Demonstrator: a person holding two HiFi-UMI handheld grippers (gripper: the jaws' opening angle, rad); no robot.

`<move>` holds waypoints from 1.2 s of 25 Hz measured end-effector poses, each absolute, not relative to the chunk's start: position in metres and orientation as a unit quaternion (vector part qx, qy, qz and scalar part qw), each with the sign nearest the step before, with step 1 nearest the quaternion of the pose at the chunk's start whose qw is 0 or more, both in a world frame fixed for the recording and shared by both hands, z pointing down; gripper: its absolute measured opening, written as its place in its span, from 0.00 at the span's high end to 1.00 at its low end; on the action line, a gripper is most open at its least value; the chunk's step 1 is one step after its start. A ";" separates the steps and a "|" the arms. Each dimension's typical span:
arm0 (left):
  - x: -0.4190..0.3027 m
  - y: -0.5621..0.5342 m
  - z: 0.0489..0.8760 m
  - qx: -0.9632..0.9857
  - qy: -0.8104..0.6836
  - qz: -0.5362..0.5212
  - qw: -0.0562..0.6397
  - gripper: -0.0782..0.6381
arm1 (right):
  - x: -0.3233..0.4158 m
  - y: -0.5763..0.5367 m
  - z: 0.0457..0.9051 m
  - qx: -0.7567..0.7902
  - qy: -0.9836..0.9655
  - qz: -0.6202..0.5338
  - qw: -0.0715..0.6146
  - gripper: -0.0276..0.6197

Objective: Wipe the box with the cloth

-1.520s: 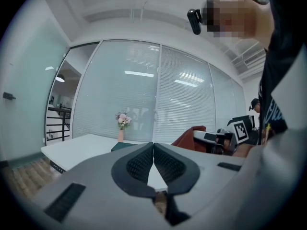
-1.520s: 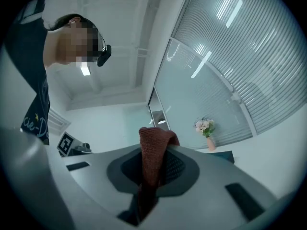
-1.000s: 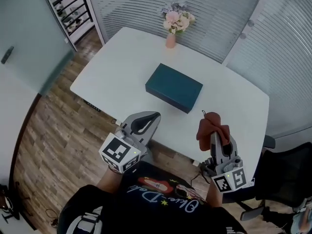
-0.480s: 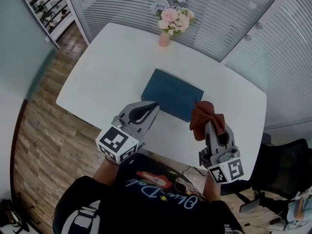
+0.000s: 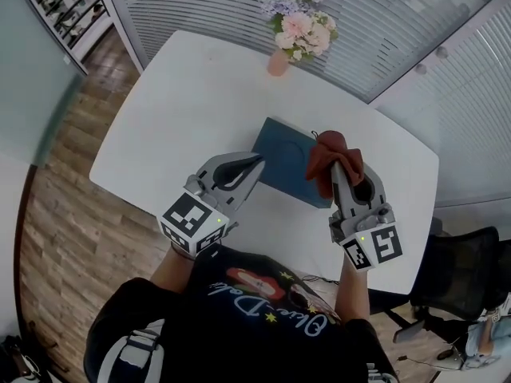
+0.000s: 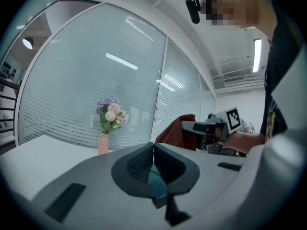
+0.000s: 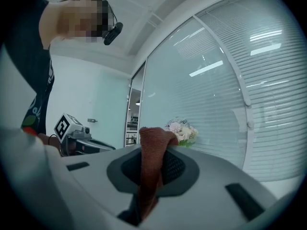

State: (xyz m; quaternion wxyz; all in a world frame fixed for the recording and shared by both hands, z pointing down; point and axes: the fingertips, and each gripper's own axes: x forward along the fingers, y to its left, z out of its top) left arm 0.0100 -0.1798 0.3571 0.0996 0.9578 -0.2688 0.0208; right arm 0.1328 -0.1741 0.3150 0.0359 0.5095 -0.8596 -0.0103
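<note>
The crumpled rust-red cloth (image 5: 331, 159), pinched in the right gripper (image 5: 335, 171), hangs over the near-right end of the dark teal rectangular box (image 5: 286, 159), whose length runs away far-left across the white table (image 5: 176, 110); the left gripper (image 5: 256, 160), pressed together on nothing, is at its near-left edge.
</note>
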 end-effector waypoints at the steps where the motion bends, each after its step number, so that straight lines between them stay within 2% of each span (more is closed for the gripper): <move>1: 0.006 -0.184 0.359 0.957 -0.270 0.020 0.102 0.89 | 0.127 -0.182 0.318 0.504 -0.862 -0.009 0.043 0.91; 15: -0.013 -0.242 0.389 0.956 -0.266 0.024 0.121 0.89 | 0.068 -0.301 0.377 0.457 -0.871 -0.010 0.179 0.91; 26: -0.021 -0.257 0.405 0.948 -0.277 0.009 0.158 0.89 | 0.031 -0.322 0.462 0.358 -0.869 0.007 0.341 0.91; 30: -0.022 -0.259 0.407 0.948 -0.276 0.007 0.159 0.89 | 0.031 -0.324 0.471 0.357 -0.858 0.001 0.369 0.91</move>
